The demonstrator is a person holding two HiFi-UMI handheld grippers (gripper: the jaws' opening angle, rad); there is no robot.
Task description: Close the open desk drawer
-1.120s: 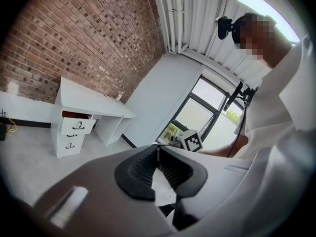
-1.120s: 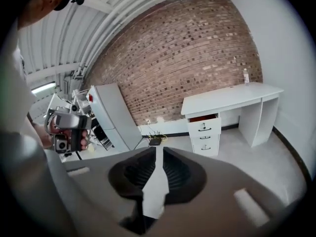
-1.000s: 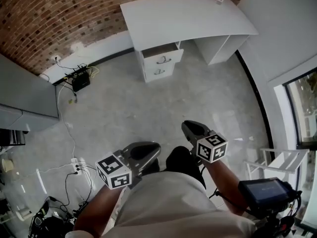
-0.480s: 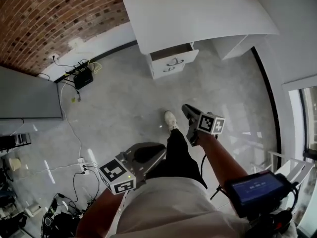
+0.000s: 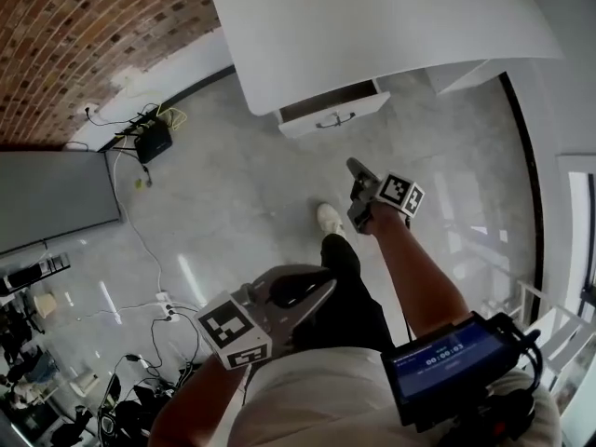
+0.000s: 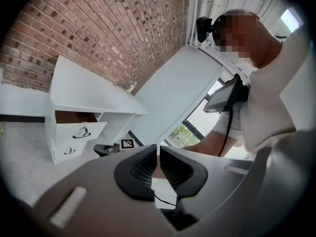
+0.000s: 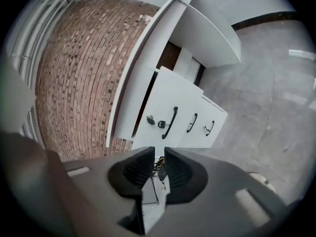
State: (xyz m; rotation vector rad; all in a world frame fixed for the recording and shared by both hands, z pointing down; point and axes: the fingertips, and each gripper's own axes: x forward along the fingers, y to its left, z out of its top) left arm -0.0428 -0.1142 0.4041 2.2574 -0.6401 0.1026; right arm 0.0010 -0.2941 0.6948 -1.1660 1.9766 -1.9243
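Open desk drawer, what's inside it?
Only a dark brown inner wall shows inside the open drawer. No contents can be seen; its own front and the white desk top cover the rest.

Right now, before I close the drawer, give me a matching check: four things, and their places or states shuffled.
1 top drawer
2 right gripper
3 left gripper
4 black box

a on the floor by the brick wall
b low, near the person's body
c pulled out
d held out toward the desk

Pairs: 1-c, 2-d, 3-b, 4-a
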